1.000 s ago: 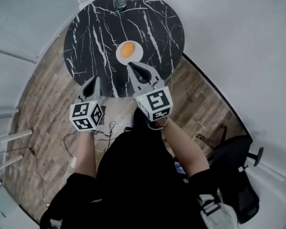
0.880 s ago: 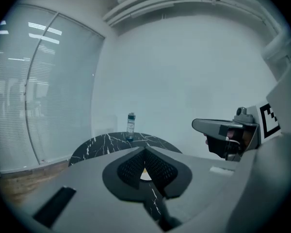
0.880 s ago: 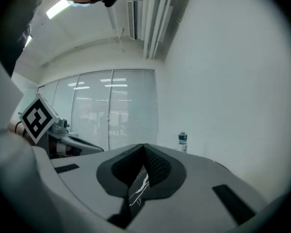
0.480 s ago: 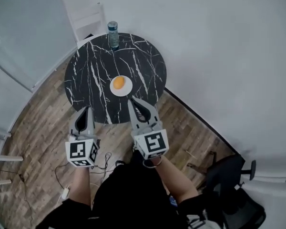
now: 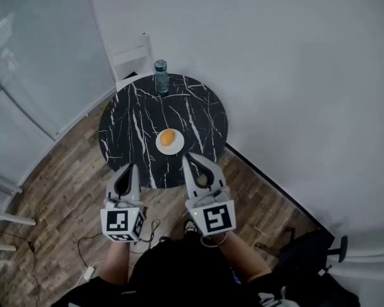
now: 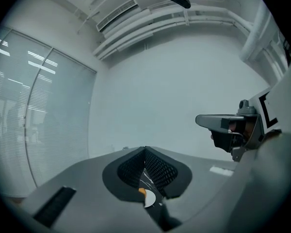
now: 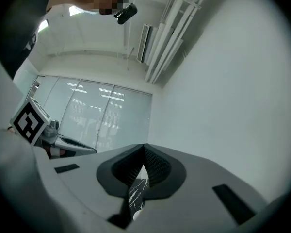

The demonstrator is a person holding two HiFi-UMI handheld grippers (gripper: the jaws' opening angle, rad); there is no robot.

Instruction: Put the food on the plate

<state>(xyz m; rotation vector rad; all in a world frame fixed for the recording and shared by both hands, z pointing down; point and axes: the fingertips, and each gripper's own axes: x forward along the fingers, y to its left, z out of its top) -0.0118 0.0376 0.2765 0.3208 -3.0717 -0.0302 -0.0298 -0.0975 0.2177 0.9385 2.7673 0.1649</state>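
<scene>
An orange piece of food (image 5: pixel 168 137) lies on a small white plate (image 5: pixel 175 147) near the front of a round black marble table (image 5: pixel 134 120). Both grippers are held up short of the table's near edge, pointing toward it. My left gripper (image 5: pixel 131 167) is shut with nothing in it. My right gripper (image 5: pixel 191 158) is also shut and empty. In the left gripper view the closed jaws (image 6: pixel 145 150) meet, and the food (image 6: pixel 142 191) and plate (image 6: pixel 150 200) show below them. The right gripper view shows its jaws (image 7: pixel 144 147) touching above a strip of marble table (image 7: pixel 136 193).
A water bottle (image 5: pixel 160 77) stands at the table's far edge, with a white chair (image 5: pixel 131 59) behind it. Glass partition at left, white wall at right. A black office chair (image 5: pixel 310 258) is at lower right. Cables (image 5: pixel 89 270) lie on the wooden floor.
Both grippers have risen and drawn back from the table, staying shut. The table and plate now look smaller and farther away, and the chair and wall have come into view.
</scene>
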